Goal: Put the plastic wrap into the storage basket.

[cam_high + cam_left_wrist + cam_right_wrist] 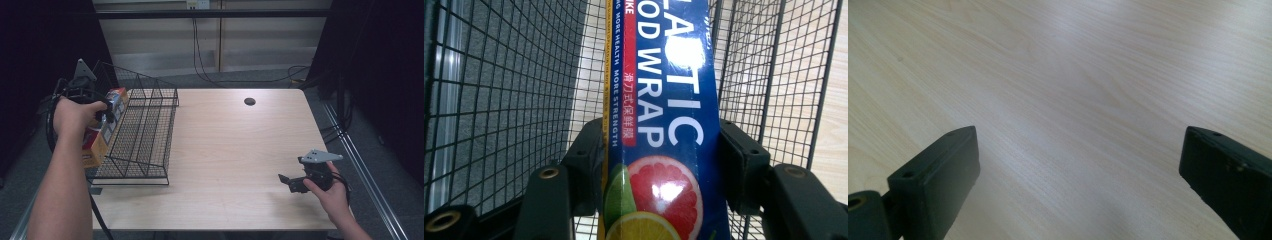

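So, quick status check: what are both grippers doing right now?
Left gripper shut on plastic wrap box, at wire basket. Right gripper open, empty, over table. Nothing in the way.

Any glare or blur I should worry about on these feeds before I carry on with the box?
Left gripper view: white glare spots on the glossy blue plastic-wrap box, washing out part of the lettering; the black wire basket bows from lens distortion. Right gripper view: soft sheen on the pale wooden table, near fingers slightly blurred. High view: dark surroundings, table evenly lit.

Wire basket [145, 132] blocks table's [240, 150] left side; wide bare wood centre and right.
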{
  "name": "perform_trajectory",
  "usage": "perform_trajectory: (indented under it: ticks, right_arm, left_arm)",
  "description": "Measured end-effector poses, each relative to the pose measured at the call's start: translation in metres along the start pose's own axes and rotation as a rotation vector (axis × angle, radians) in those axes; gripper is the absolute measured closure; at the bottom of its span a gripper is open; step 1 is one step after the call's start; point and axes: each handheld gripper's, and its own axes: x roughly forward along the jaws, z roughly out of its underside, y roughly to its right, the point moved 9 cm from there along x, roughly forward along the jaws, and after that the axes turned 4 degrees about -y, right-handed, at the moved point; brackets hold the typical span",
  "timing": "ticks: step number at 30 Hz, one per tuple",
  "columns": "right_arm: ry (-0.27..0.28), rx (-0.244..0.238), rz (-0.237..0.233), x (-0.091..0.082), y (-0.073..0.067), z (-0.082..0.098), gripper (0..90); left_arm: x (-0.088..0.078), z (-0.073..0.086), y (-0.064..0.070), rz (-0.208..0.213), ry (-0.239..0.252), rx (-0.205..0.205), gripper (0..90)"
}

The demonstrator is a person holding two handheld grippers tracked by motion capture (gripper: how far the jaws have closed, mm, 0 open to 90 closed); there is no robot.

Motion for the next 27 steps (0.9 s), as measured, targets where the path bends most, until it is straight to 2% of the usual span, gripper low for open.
perform_trajectory:
  ticks: [2,4,7,9,11,13,15,19,20,21,27]
  right_arm:
    - [-0.001,0.001,0.001,0.0,0.0,0.0,2.7]
    - [0.003,-0.004,0.001,0.001,0.0,0.0,2.7]
    - [0.002,-0.002,0.001,0.001,-0.001,0.0,2.7]
    - [0.0,-0.005,0.003,0.001,-0.001,0.0,2.7]
    - [-0.001,-0.004,0.002,0.001,-0.001,0.0,2.7]
    - [-0.001,-0.004,0.001,0.001,-0.001,0.0,2.7]
    - [0.001,-0.003,0.004,0.001,0.0,0.0,2.7]
    - [-0.004,0.006,-0.001,0.001,0.0,0.001,2.7]
    - [-0.003,0.005,0.001,0.001,-0.001,0.001,2.8]
    - [-0.002,0.001,0.003,0.001,0.0,0.0,2.7]
    - [0.002,0.003,0.002,0.001,0.0,0.0,2.8]
  left_arm:
    - [0.003,-0.001,0.001,0.008,0.0,-0.022,44.7]
    - [0.005,-0.001,-0.002,-0.001,-0.005,0.0,44.7]
    - [0.009,-0.003,0.0,0.01,0.0,-0.024,44.6]
    - [0.01,-0.004,-0.002,0.004,0.003,-0.018,44.5]
    - [0.012,-0.005,0.0,0.009,0.0,-0.033,44.5]
    - [0.014,-0.007,0.0,0.002,0.004,-0.018,44.5]
    - [0.015,-0.007,0.002,0.011,0.001,-0.03,44.4]
    - [0.018,-0.01,0.003,-0.004,0.011,-0.03,44.3]
    - [0.018,-0.01,0.001,-0.009,0.005,-0.017,44.2]
    - [0.019,-0.011,0.002,0.0,0.01,-0.036,44.2]
    - [0.024,-0.014,0.001,-0.008,0.004,-0.044,43.4]
